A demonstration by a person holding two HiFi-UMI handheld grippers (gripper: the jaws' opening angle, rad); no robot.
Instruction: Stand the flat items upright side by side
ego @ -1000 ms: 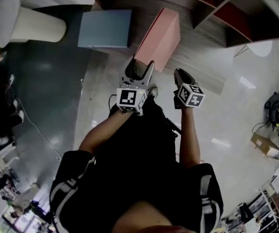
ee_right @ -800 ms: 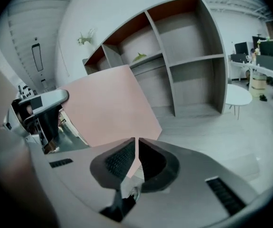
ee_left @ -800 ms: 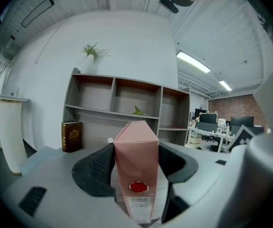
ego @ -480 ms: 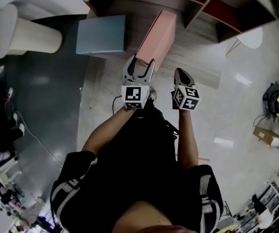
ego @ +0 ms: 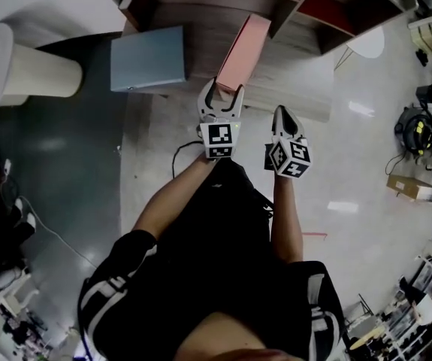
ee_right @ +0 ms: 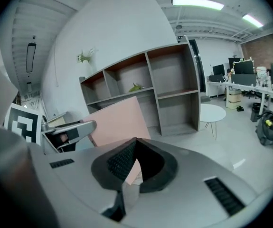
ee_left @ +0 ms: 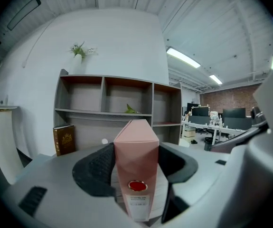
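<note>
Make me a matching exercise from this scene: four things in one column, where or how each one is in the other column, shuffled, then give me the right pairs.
Things
1. pink binder
2. blue-grey folder
3. brown book
4. right gripper

Places and states
A. standing upright at the left end of the shelf
B. jaws together, nothing held
C. gripped by the left gripper
D. lying flat in front of the shelf

Pairs: 1-C, 2-D, 3-A, 4-B
</note>
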